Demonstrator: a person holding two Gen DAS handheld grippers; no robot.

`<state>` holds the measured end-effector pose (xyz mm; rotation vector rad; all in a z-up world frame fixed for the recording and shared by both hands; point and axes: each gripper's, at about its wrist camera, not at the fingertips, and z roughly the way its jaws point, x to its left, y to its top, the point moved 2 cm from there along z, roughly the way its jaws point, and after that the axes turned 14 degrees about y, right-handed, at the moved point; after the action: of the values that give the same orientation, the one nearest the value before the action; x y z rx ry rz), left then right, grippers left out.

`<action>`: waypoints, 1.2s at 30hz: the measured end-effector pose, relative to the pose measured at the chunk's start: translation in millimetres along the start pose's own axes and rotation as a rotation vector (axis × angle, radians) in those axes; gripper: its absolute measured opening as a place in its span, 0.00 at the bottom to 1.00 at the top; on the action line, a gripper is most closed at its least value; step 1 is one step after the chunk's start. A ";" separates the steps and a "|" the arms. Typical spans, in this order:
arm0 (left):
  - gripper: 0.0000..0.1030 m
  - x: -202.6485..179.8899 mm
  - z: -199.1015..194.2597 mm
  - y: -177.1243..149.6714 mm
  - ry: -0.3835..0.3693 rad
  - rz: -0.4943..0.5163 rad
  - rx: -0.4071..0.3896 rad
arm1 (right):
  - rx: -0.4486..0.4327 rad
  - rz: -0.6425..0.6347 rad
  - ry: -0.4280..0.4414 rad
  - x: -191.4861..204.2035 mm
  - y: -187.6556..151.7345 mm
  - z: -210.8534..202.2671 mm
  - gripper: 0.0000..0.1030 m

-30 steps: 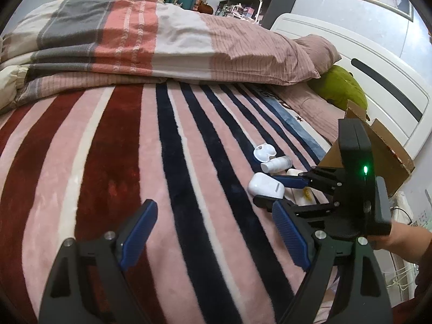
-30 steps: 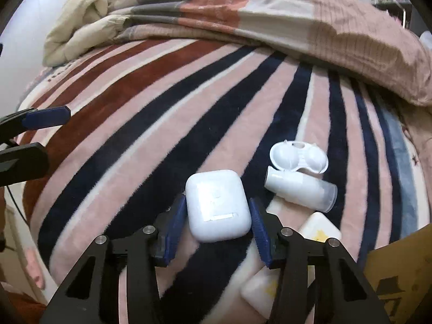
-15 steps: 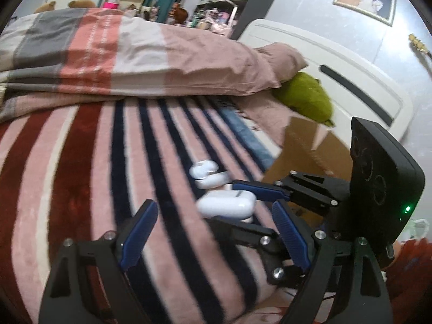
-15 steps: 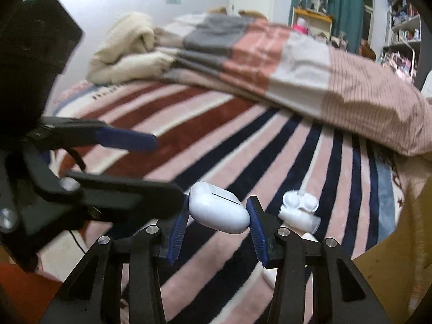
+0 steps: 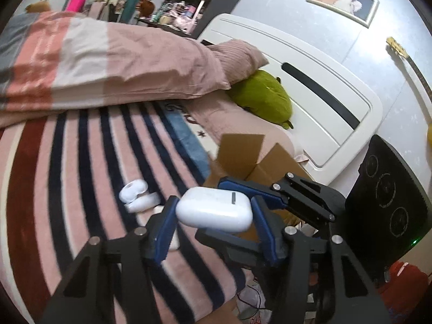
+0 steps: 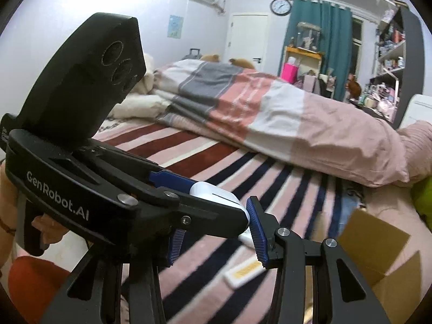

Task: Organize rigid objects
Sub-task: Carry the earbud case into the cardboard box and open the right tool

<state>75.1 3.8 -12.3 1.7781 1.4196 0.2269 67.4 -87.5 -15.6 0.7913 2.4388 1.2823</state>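
White earbud case [image 5: 214, 209] is up in the air above the striped blanket [image 5: 81, 189], w/ both claws around it. Left claw [image 5: 213, 228] has its blue pads on either side of the case, looks clamped on it. Right claw [image 6: 216, 232] also brackets the case [image 6: 216, 197], 1 pad touching its end; can't tell if it's gripping or letting go. Open cardboard box [image 5: 253, 162] sits just beyond. Contact lens case [image 5: 134, 188] and small white bottle [image 5: 143, 203] lie on blanket nearby.
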 end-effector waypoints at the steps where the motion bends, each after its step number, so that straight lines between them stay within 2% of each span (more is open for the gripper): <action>1: 0.50 -6.9 3.7 3.9 -0.004 0.011 0.003 | -0.004 0.008 -0.006 -6.5 -0.2 -5.8 0.38; 7: 0.50 -52.1 35.6 25.6 -0.038 0.072 0.045 | -0.019 0.058 -0.064 -43.8 -9.1 -41.0 0.38; 14: 0.50 -92.0 77.2 39.3 -0.074 0.109 0.130 | 0.010 0.148 -0.113 -87.4 -29.1 -70.6 0.38; 22: 0.50 -113.8 101.6 35.7 -0.046 0.168 0.174 | 0.071 0.237 -0.120 -116.2 -48.9 -83.2 0.38; 24: 0.56 -115.7 101.9 33.4 -0.032 0.188 0.172 | 0.095 0.259 -0.099 -120.5 -53.3 -81.8 0.38; 26: 0.70 -115.4 99.4 32.2 -0.012 0.199 0.160 | 0.112 0.279 -0.095 -123.6 -57.0 -81.0 0.44; 29: 0.75 -116.2 95.4 32.7 0.003 0.205 0.140 | 0.110 0.284 -0.108 -125.3 -57.8 -83.1 0.61; 36: 0.77 -113.5 80.5 31.9 0.024 0.214 0.100 | 0.125 0.273 -0.120 -119.3 -57.4 -83.3 0.61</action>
<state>107.0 -135.0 -3.2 2.0177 1.2762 0.2947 105.5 -239.1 -16.7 1.2342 2.3941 1.1392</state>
